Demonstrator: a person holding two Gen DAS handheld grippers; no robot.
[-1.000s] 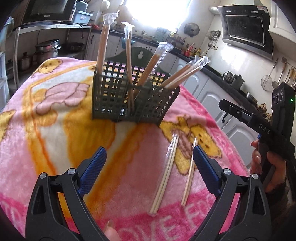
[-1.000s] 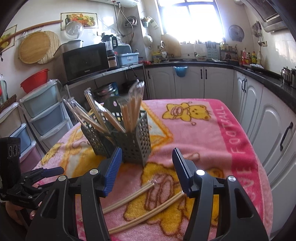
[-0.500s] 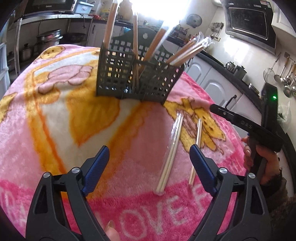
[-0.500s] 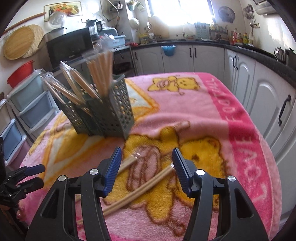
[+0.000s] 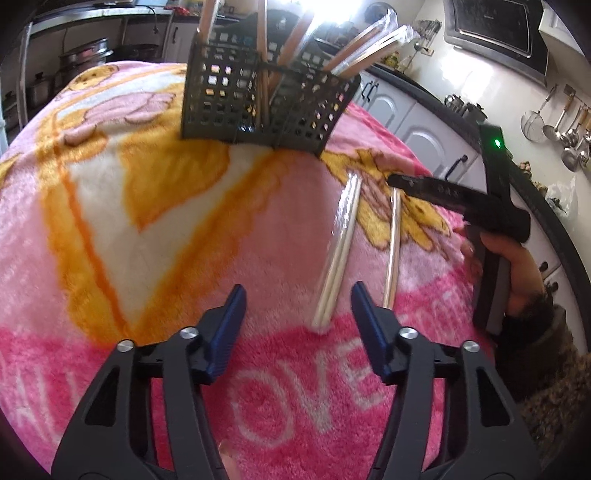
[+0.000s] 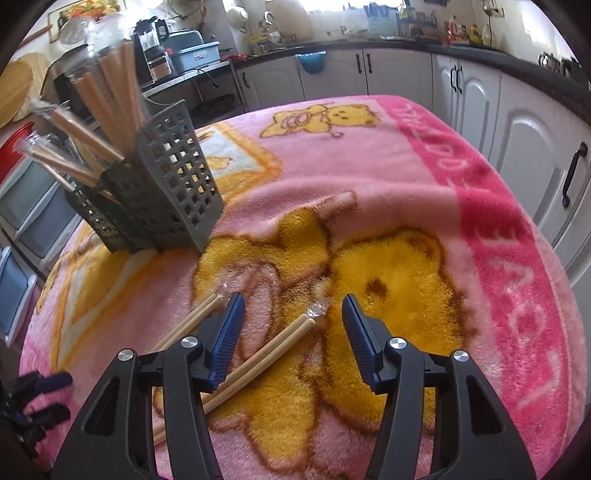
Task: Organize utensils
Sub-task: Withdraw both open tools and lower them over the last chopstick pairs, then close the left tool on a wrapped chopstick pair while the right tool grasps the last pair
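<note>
Pink blanket (image 6: 424,177), white cabinets (image 6: 517,122), perhaps ladles (image 5: 569,140)

Daylight from the window (image 6: 332,11) at the top blows out to white glare; fisheye bending curves the edges, corners vignette black, and slight motion blur softens the blanket (image 5: 110,206).

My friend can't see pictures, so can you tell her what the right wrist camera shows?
The right hand-held gripper, with blue pads, is open above a plastic-wrapped pair of wooden chopsticks lying on a fluffy pink blanket with yellow bears. A second wrapped chopstick pair lies to the left, and a grey plastic lattice basket behind holds more wrapped chopsticks upright.
</note>
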